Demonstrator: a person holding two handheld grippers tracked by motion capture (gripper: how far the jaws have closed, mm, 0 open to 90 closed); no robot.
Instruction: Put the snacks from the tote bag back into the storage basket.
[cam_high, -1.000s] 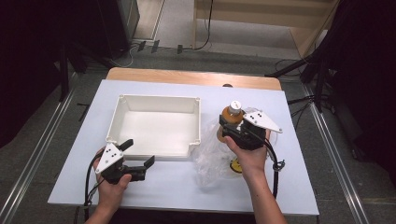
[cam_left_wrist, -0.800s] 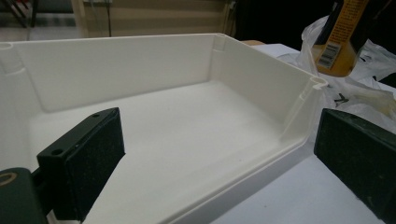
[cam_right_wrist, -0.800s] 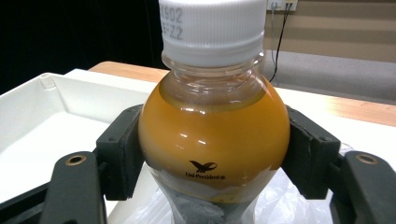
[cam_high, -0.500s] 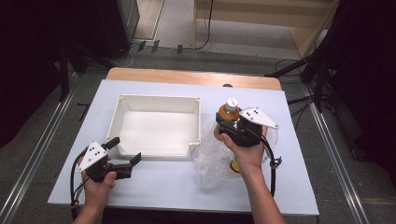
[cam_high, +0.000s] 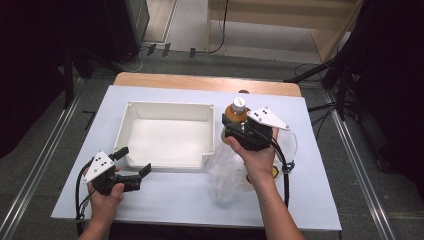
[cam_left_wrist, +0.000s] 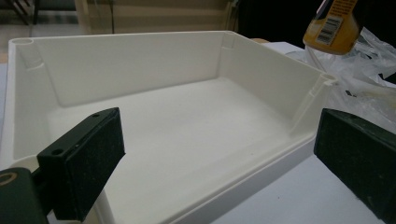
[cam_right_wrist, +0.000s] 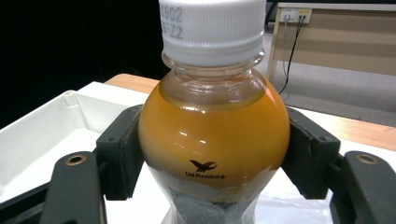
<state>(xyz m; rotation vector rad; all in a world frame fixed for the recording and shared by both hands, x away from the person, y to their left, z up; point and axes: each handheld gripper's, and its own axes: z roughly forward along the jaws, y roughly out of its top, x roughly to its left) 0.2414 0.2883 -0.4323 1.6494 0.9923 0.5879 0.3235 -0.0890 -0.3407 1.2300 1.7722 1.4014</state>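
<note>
While the right gripper (cam_high: 239, 131) stands over the table's right half, its two black pads (cam_right_wrist: 122, 154) press on either side of a bottle (cam_right_wrist: 212, 135) of orange drink, jaws spread wide around the round body. One bottle is in hand: white cap on top, upright, liquid filling it to the neck. From the high view it hangs just past the right wall of the bin (cam_high: 131, 112), above a crumpled clear bag (cam_high: 225, 170) that lies on the white table (cam_high: 175, 200). From the left gripper view the bottle's lower end and its label hang in the air beyond the bin's far corner, clear of the bag beneath it.

Down at the near left, the left gripper (cam_high: 134, 169) rests low by the bin's front edge, its jaws standing well apart with nothing between them. One pad (cam_left_wrist: 86, 161) sits just at the bin's near rim; whether it touches the rim I cannot tell.

By count: two grippers, one bottle, one bin with nothing in it, one bag. Something small and yellow (cam_high: 274, 171) peeks out by the right forearm, too hidden to name.
</note>
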